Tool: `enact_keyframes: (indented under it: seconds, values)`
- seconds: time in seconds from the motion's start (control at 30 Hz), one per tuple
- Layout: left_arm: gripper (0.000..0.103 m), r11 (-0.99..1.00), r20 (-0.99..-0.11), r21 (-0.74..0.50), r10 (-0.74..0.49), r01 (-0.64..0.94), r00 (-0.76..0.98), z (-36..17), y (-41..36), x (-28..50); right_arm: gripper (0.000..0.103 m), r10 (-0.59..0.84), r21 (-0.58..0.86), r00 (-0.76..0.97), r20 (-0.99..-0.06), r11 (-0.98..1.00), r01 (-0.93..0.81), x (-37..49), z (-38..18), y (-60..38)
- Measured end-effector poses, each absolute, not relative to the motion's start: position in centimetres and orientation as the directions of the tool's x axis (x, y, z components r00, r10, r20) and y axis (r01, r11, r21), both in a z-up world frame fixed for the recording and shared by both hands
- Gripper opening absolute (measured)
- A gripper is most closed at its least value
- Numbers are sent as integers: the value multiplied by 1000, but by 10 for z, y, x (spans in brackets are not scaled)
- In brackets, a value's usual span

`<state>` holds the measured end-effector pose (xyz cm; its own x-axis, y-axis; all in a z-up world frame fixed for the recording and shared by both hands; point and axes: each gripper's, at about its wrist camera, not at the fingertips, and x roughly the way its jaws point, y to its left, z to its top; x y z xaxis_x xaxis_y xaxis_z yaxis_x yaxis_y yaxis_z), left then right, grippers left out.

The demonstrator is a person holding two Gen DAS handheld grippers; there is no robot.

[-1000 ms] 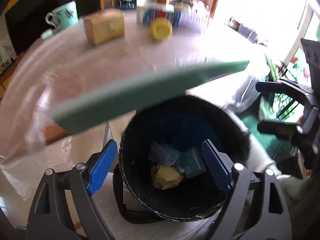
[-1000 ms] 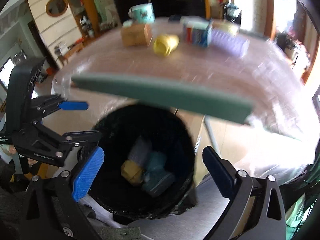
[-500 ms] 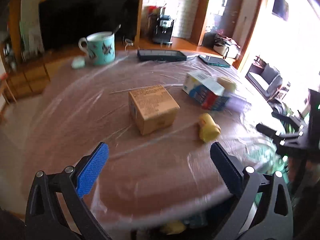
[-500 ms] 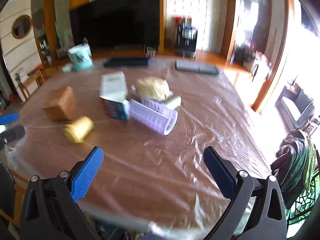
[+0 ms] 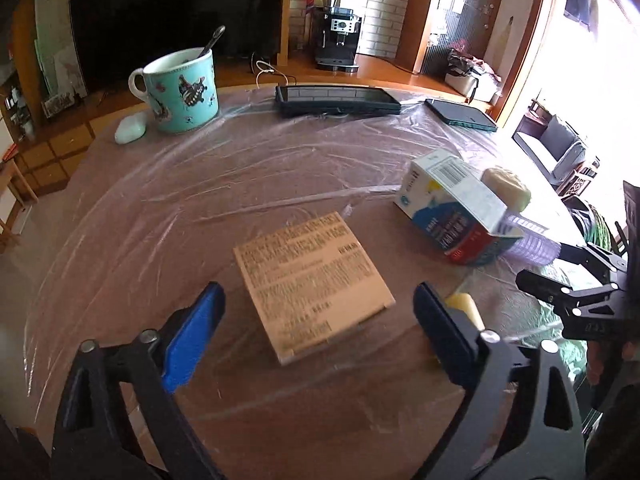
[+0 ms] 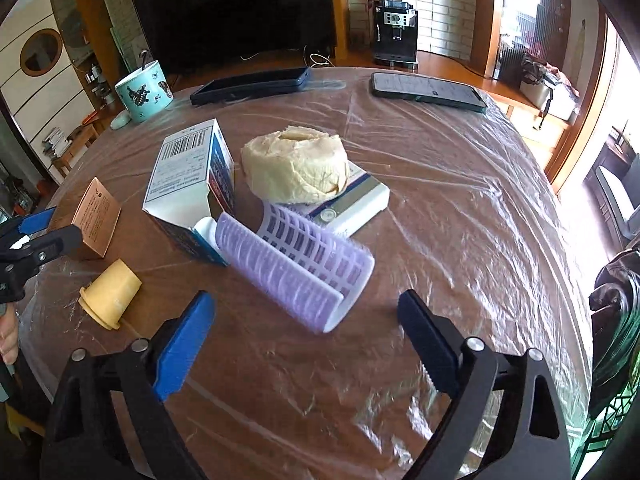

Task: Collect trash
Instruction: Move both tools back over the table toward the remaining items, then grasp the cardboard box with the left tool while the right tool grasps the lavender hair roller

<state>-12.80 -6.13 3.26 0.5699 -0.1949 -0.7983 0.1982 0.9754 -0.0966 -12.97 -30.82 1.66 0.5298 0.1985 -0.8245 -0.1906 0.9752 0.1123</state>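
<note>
Brown cardboard box (image 5: 310,280) — flat, printed text on top.

We see a brown cardboard box (image 5: 316,284) lying flat, printed face up. Just beside it, a small yellow cup (image 6: 110,299) lies on its side. A blue-and-white carton (image 6: 192,192) lies open-ended, touching a lilac ribbed roller (image 6: 296,268) and a pale crumpled wad (image 6: 296,168).

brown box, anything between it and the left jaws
Nothing visible. The brown box lies flat on the plastic-covered table, straight ahead of the left gripper, whose jaws are closing with nothing in them. The yellow cup peeks out beside the right-hand jaw, off to the side.
</note>
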Motion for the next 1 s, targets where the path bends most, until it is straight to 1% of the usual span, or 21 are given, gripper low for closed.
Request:
enact_keyframes:
  seconds: [0.07,0.17,0.37,0.47,0.63,0.7,0.83,0.9,0.93,1.0]
  values:
    - [77,975,-802,-111,-204,195,561,30,-58,-123,75,206,113,528,-824,972,-204,-128,17,-304]
    - [73,973,-798,-130,-217,191,562,28,-53,-119,74,208,103,542,-814,970,-219,-130,18,-301]
    - [64,973,-794,-81,-194,216,576,28,-55,-118,74,245,116,551,-798,959,-258,-130,22,-295]
    - [62,973,-795,-68,-186,221,577,28,-55,-118,74,258,106,545,-798,950,-294,-135,28,-287]
    - [62,973,-797,-68,-187,222,574,27,-50,-118,74,270,69,525,-807,926,-370,-151,35,-266]
    - [62,973,-799,-68,-185,219,572,27,-49,-117,74,251,49,536,-806,930,-363,-150,35,-261]
    - [61,973,-797,-72,-189,221,573,26,-49,-116,74,260,86,530,-807,940,-331,-137,30,-261]
    - [61,972,-796,-62,-185,227,576,26,-50,-116,74,244,69,533,-810,942,-328,-132,28,-258]
    - [61,972,-796,-58,-182,228,577,26,-50,-116,73,235,58,536,-811,943,-326,-130,26,-256]
    - [61,972,-796,-57,-182,227,578,26,-49,-115,67,233,53,537,-811,943,-329,-126,26,-253]
